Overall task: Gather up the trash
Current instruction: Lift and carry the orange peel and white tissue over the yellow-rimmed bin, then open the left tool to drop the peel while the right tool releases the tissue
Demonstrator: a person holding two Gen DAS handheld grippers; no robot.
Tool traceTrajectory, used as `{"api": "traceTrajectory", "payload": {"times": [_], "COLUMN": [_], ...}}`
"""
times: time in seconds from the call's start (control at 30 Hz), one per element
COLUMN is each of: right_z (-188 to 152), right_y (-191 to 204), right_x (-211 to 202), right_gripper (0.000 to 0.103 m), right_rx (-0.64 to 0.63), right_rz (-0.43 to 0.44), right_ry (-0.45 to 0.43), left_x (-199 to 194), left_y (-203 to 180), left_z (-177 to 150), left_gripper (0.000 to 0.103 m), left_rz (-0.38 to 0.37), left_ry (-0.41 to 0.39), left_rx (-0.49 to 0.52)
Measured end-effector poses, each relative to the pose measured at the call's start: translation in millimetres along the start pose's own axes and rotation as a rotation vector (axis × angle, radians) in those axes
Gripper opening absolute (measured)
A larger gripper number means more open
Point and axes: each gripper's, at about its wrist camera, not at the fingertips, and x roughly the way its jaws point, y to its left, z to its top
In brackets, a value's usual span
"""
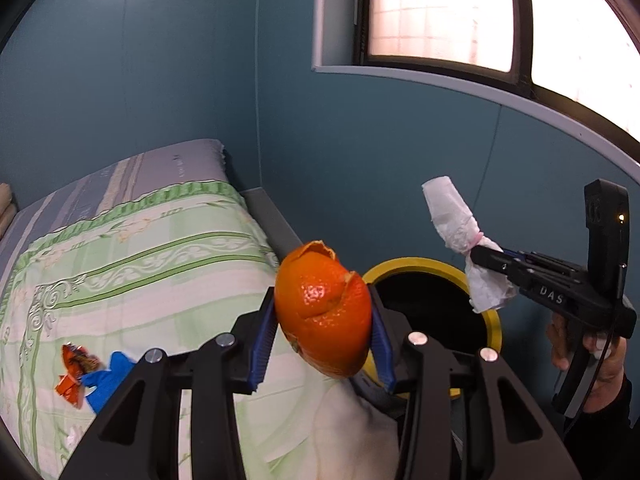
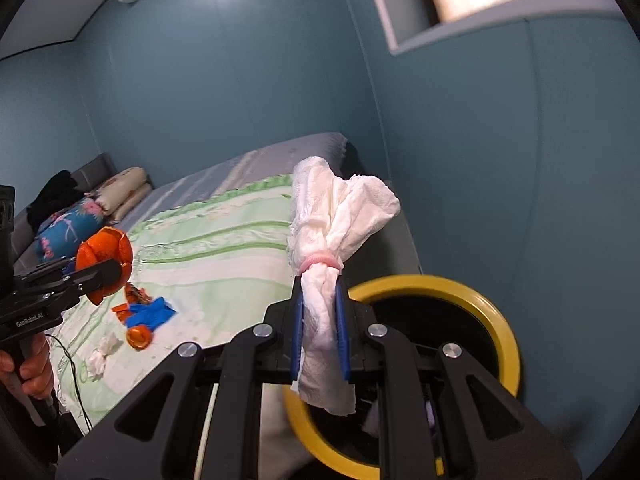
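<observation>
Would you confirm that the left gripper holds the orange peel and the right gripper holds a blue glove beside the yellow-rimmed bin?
Not quite: the right gripper holds a white tissue bundle tied with a pink band, as the right wrist view shows. The blue glove still lies on the bed. The left gripper does hold the orange peel, beside the yellow-rimmed bin.

Glossy dimpled orange peel [image 1: 324, 312]; soft crumpled paper tissue [image 2: 332, 256]; matt cloth bedspread [image 1: 140, 264].

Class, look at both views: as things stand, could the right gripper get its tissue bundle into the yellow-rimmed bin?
Probably yes. The right gripper, shut on the tissue bundle, hangs close to the bin, whose mouth is open and uncovered. The left gripper with its orange peel is close by but seems off to the side.
</observation>
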Motion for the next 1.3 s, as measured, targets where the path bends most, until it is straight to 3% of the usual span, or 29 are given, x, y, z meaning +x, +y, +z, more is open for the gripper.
{"api": "traceTrajectory", "payload": {"times": [0.5,0.9,0.97,1.03,1.1,1.3], "right_z": [-46,-57,-57,-54,-53,-53], "right_y": [-73,-85,-89,-90,-93,-93], "right_x": [43,61,60,63,61,53], "right_gripper": [0.014,0.015,0.018,0.039,0.047,0.049], "right_rx": [0.130,0.160,0.168,0.178,0.182,0.177], "right_rz": [-0.116,-0.175,-0.183,-0.186,-0.194,-0.211], "right_ry": [0.127,0.174,0.173,0.164,0.153,0.149], "left_x": [99,159,162,164,162,149], "left_y": [-61,-73,-72,-68,-62,-41], "left_z": [-7,-28,-28,-29,-29,-29], "left_gripper": [0.040,0.040,0.045,0.051,0.064,0.085], "left_rz": [-0.096,-0.173,-0.188,-0.192,-0.195,-0.159], "left_ry": [0.109,0.232,0.242,0.249,0.239,0.198], "left_rx": [0.025,-0.039,-0.059,-0.080,-0.093,-0.123]}}
